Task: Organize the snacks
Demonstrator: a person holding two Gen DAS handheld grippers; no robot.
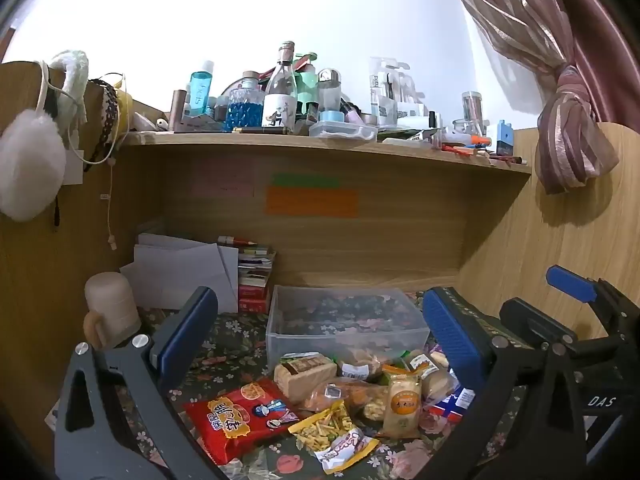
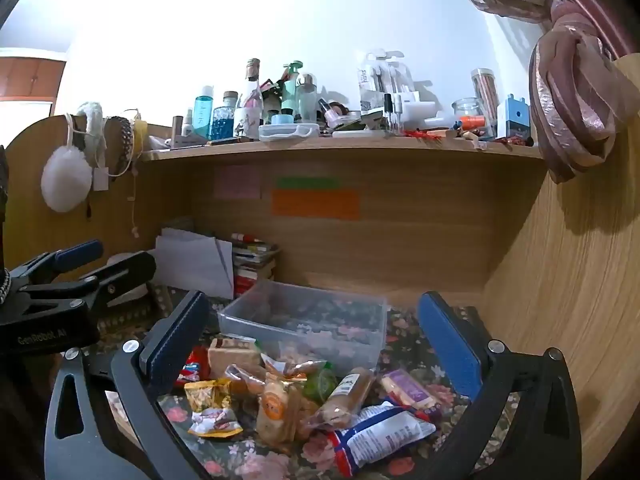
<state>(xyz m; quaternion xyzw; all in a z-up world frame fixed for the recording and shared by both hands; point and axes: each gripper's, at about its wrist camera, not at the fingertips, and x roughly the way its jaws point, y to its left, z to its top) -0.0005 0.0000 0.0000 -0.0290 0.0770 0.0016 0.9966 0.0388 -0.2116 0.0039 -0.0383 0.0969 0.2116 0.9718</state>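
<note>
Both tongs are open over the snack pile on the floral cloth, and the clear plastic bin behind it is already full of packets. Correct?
Not quite. The clear plastic bin holds no packets; the floral cloth shows through its bottom in the right wrist view. The rest stands: the left tongs and right tongs are open, and the snack pile lies in front of the bin.

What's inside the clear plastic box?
The clear box looks empty; only the flowery tablecloth shows through it. The snacks lie in front, hiding part of its front wall.
</note>
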